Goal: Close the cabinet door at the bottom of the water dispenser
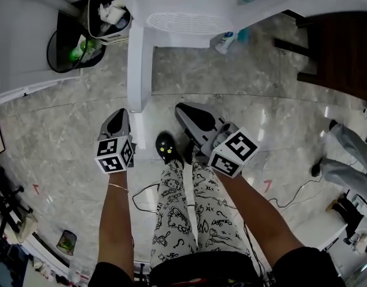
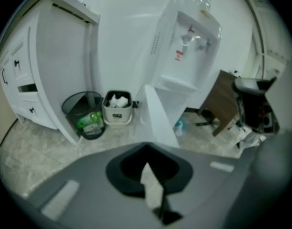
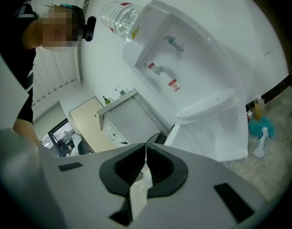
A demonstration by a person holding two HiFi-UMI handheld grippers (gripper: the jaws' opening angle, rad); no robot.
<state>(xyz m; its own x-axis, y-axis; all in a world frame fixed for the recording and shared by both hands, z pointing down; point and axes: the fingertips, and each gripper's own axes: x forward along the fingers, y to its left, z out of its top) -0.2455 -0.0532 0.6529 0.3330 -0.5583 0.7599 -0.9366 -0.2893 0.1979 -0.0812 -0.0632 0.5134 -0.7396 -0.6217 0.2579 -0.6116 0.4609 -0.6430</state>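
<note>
The cabinet door point(image 1: 137, 70) at the foot of the water dispenser point(image 1: 195, 23) stands wide open, a white panel swung out across the marble floor point(image 1: 81, 118) toward the person, its free edge close to their feet. In the left gripper view that door edge point(image 2: 160, 118) rises just beyond the jaws, with the dispenser point(image 2: 184, 56) and its red and blue taps behind it. The left gripper point(image 1: 118, 117) sits just beside the door's free end, on its outer side; whether it touches cannot be told. Its jaws are pressed together with nothing between them. The right gripper point(image 1: 186, 112) hangs on the other side of the door, a little apart from it, jaws likewise clenched tip to tip on nothing, and its view looks up at the dispenser's front point(image 3: 207, 123) and the bottle point(image 3: 119, 15) on top. Left of the dispenser, against a white cupboard point(image 2: 36, 70), stand a black mesh bin point(image 2: 81, 113) and a pale bin point(image 2: 118, 108) full of paper. Spray bottles point(image 1: 226, 42) lie on the floor to the dispenser's right, and a dark wooden table point(image 1: 339, 46) stands beyond them.
</note>
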